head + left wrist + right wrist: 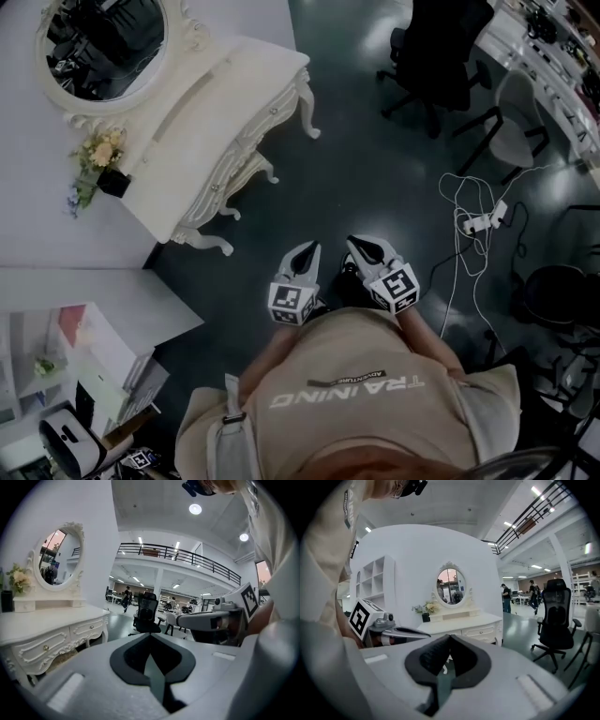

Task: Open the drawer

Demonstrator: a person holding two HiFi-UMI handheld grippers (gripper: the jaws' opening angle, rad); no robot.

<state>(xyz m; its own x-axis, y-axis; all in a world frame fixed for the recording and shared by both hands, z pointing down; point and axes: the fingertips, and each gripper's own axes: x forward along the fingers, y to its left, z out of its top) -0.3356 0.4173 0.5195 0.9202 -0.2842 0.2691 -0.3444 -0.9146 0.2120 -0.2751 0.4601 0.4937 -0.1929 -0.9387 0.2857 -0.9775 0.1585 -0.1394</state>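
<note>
The white dressing table [211, 112] stands at the upper left against the wall, its drawer fronts [246, 141] facing the dark floor. Both grippers are held close to the person's chest, well away from it. My left gripper [307, 251] is shut with nothing in it, and my right gripper [364, 247] beside it is shut and empty too. In the left gripper view the drawers [47, 646] lie off to the left of the shut left gripper [150, 634]. In the right gripper view the drawers [482, 631] show just beyond the right gripper [450, 637].
An oval mirror [103, 37] and a flower pot [105, 169] sit on the table. A black office chair [436, 56] and a grey chair [516, 131] stand at the upper right. White cables with a power strip [483, 222] lie on the floor. A white shelf unit [56, 347] is at the lower left.
</note>
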